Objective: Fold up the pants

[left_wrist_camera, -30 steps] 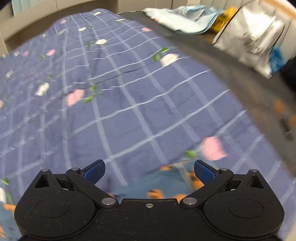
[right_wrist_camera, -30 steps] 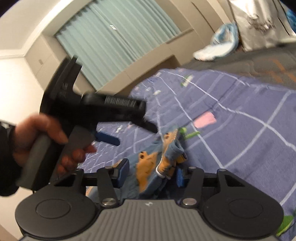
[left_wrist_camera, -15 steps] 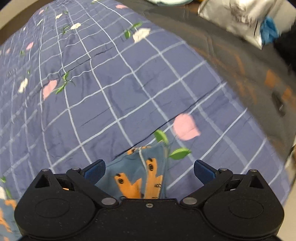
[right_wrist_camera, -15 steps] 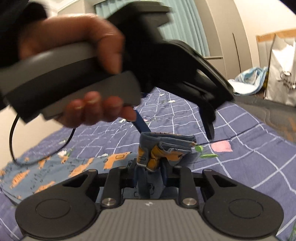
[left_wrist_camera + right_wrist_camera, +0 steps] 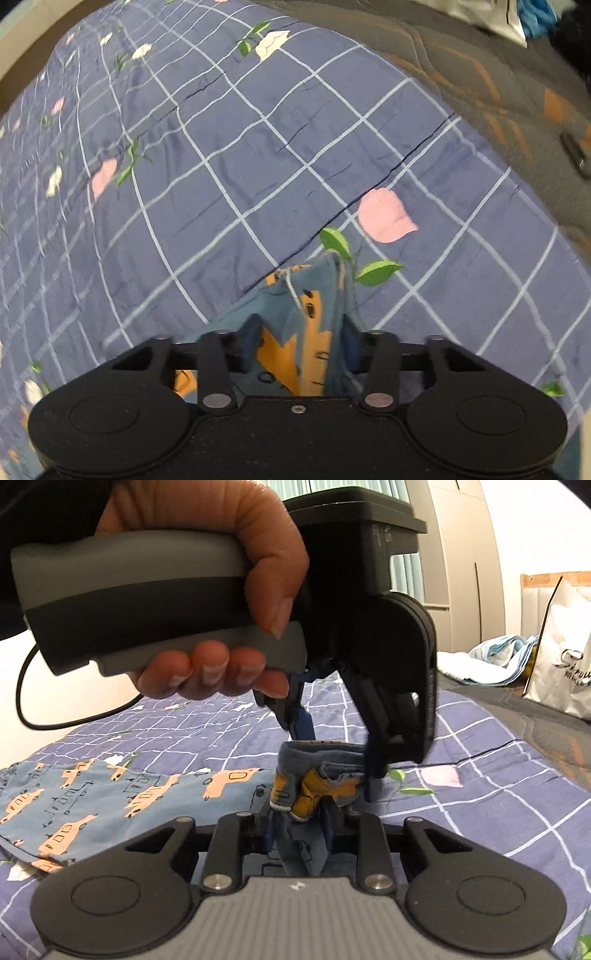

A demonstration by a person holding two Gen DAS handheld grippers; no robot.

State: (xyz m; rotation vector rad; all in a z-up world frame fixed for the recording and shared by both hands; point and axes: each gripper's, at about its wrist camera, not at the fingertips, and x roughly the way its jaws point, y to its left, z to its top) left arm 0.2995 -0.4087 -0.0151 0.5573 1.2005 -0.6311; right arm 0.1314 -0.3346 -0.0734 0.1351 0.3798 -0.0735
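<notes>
- The left gripper (image 5: 297,345) points steeply down at the bed; its jaws are closing, with a bunched edge of the pants (image 5: 306,317) between them, and the blue pads already look pressed against the cloth.
- The right gripper (image 5: 297,830) reaches in nearly level and is clamped on the same bunched end of the pants (image 5: 317,779), the cloth squeezed into a narrow ridge between its pads.
- In the right wrist view a hand (image 5: 221,602) grips the handle of the left tool, which hangs right over the right one; both tools pinch the garment close together.
- The pants, blue with orange cars, lie spread on the checked purple bedspread (image 5: 221,155), with the gripped end lifted and the rest flat off to the left in the right view.
- Progress, as I judge it: both grips are taken, but no fold is laid yet; lifting, carrying over and smoothing remain.
- A white shopping bag (image 5: 561,664) and a pile of light cloth (image 5: 491,661) sit well apart on the far side; nothing lies on the pants themselves.
- The likeliest hindrance is the two tools crowding each other.
</notes>
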